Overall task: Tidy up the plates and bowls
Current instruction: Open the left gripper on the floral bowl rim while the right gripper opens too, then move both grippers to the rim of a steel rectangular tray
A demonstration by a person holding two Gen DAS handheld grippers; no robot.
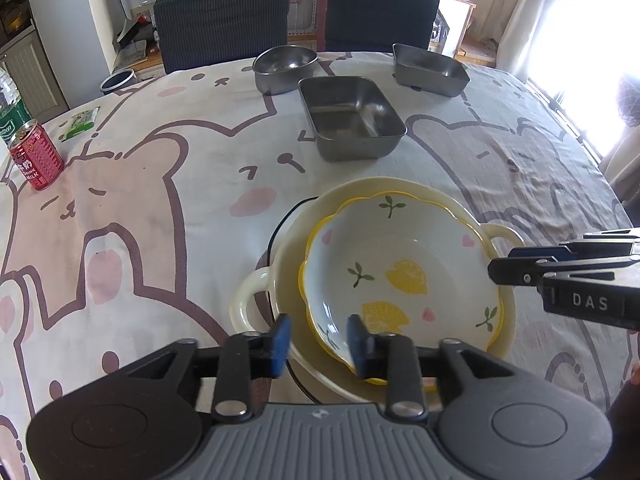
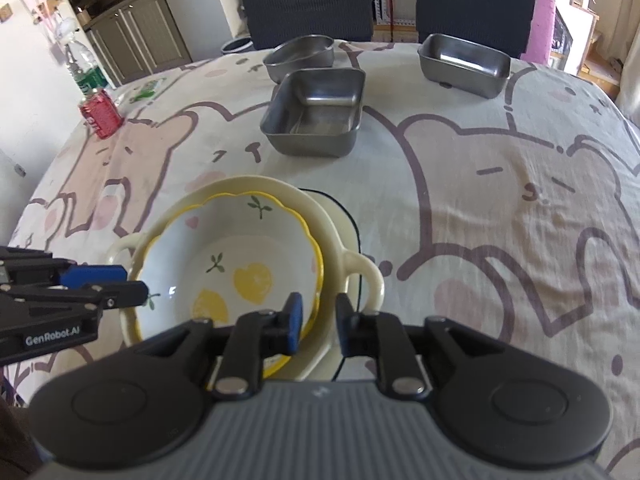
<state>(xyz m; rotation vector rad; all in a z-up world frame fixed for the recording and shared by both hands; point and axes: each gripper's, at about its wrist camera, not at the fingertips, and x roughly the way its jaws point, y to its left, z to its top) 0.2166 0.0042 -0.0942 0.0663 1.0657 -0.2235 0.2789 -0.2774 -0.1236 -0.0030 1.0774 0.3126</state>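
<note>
We have the left hand-held gripper (image 1: pixel 318 340) partly open, its blue pads (image 1: pixel 281 338) straddling the near left rim of the lemon bowl (image 1: pixel 400 276) without pressing it. One pad sits outside the scalloped yellow edge, the other inside, so nothing is gripped. The right hand-held gripper (image 2: pixel 318 318) is open a little less, one pad over the lemon bowl's right rim, the other out over the cream dish's handle; we see a gap there too, no clamp.

The lemon bowl sits nested in the cream dish (image 1: pixel 404 190), a two-handled piece, and that rests on a white plate (image 2: pixel 344 220) with a dark rim, all near us on the tabletop (image 1: pixel 180 184) with its bear-print cloth.

Farther back we spot three steel containers: a rectangular tray (image 1: pixel 352 120) in the middle, a rounded pan (image 1: pixel 284 66) just behind it, nearly touching, and another tray (image 1: pixel 430 70) well off to the right. A red can (image 1: pixel 36 156) stands at the far left edge beside a green-labelled bottle (image 2: pixel 86 68), with a small green packet (image 1: pixel 80 122) lying near. Two dark chairs (image 1: pixel 222 20) stand beyond the tabletop. Nothing lies between the stack and the steel trays.
</note>
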